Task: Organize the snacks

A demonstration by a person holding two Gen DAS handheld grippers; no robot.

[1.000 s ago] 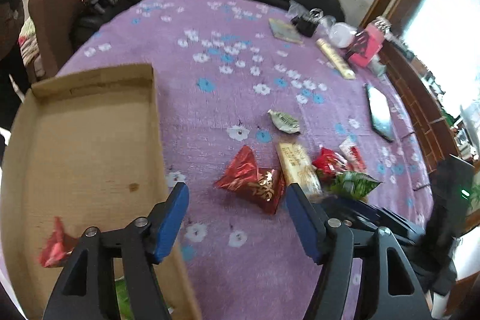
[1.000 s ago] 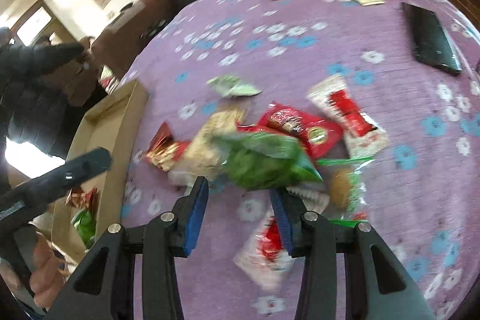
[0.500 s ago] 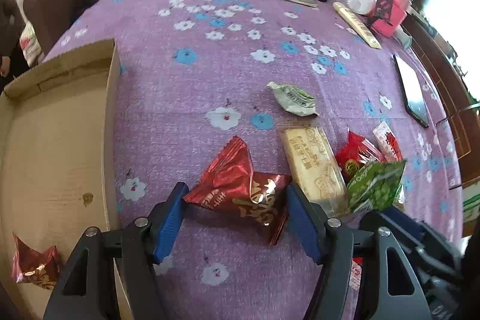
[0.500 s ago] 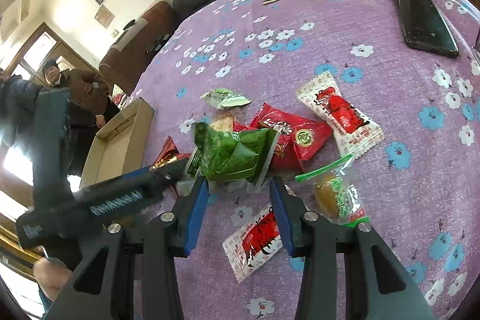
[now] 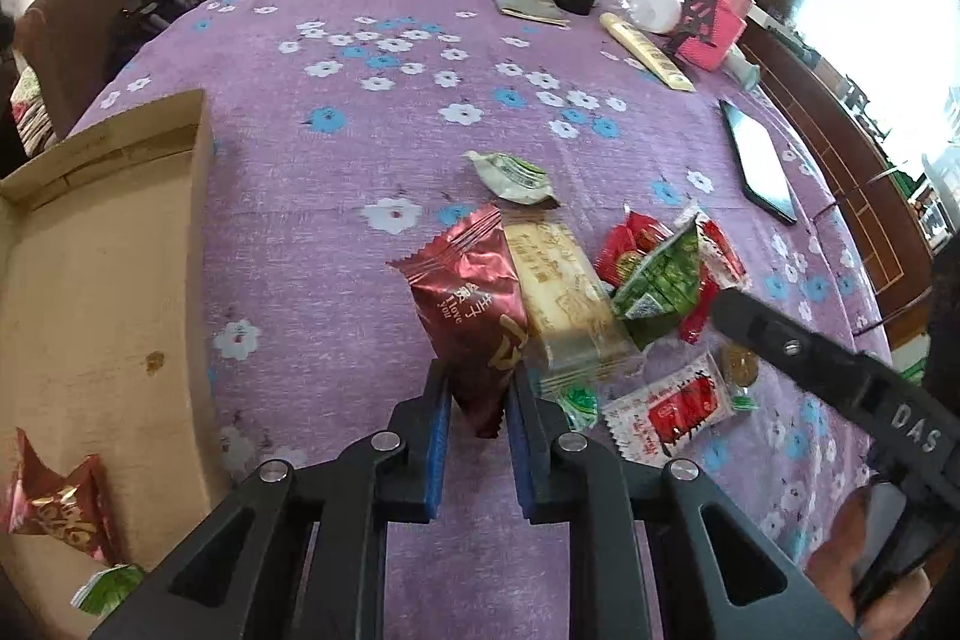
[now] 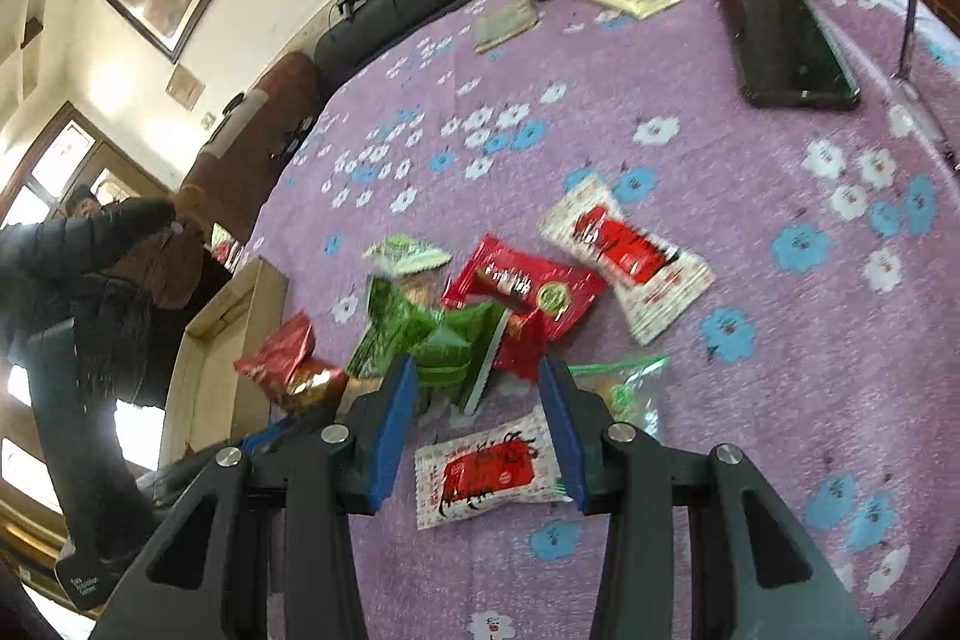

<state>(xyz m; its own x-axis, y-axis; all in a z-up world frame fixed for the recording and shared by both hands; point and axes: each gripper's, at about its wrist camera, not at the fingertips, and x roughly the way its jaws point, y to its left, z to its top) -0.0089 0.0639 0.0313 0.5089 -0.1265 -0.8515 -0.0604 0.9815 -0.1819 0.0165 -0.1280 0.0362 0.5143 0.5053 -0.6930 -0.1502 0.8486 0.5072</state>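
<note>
My left gripper (image 5: 477,388) is shut on a dark red foil snack packet (image 5: 471,304) and holds it up off the purple cloth; the packet also shows in the right wrist view (image 6: 288,364). A cardboard box (image 5: 90,280) lies to the left with a red packet (image 5: 54,508) and a green one (image 5: 108,586) inside. My right gripper (image 6: 477,382) is open, its jaws on either side of a green snack packet (image 6: 438,346) that also shows in the left wrist view (image 5: 660,280). A beige biscuit bar (image 5: 564,298), red packets (image 6: 528,280) and white-red packets (image 6: 624,250) lie around it.
A black phone (image 6: 780,40) lies at the right of the table. A pink box (image 5: 717,28), a phone stand, a long beige tube (image 5: 645,49) and a small booklet (image 5: 525,1) sit at the far edge. A person (image 6: 90,268) stands beyond the box.
My left gripper has closed on the dark red packet and lifted it off the cloth. My right gripper has stayed open around the green packet, shifting a little.
</note>
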